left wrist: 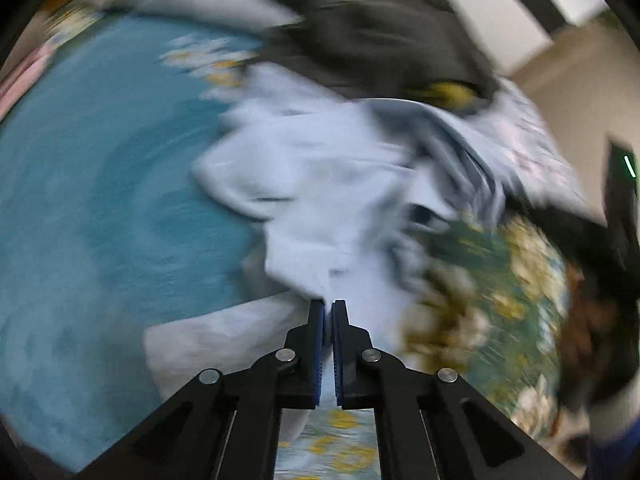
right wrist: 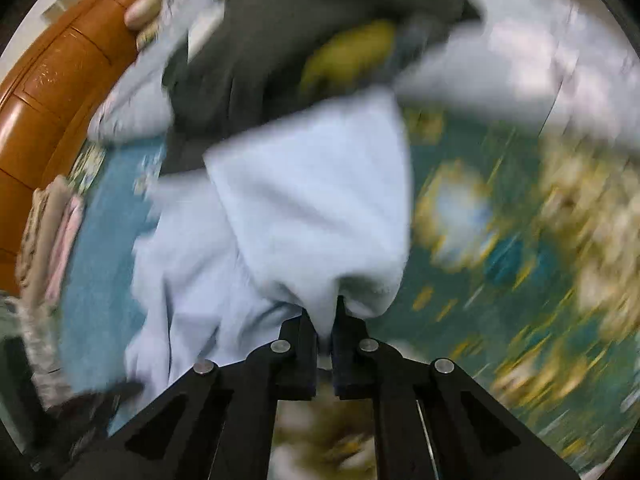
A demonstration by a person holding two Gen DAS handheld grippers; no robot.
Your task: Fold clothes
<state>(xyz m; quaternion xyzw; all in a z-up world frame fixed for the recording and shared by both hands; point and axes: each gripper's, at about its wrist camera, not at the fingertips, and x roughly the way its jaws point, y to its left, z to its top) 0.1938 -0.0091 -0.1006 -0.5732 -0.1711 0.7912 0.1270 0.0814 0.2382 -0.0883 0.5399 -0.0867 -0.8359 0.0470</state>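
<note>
The pale blue garment (left wrist: 320,184) lies crumpled on the teal floral bedspread (right wrist: 500,240), in front of a dark garment (left wrist: 380,40). The left gripper (left wrist: 328,304) and the right gripper (right wrist: 326,304) are each closed tight, pinching its near edge

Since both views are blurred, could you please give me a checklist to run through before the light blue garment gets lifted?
1. Left gripper closed on the light blue garment: ok, fabric sits between the shut pads.
2. Right gripper closed on the same garment: ok, cloth bunches at the tips.
3. Garment free of the dark garment: not ok, the dark one overlaps its far edge.
4. Bedspread not caught in either grip: cannot tell, too blurred.
5. Which edge or corner each gripper holds: cannot tell.
</note>
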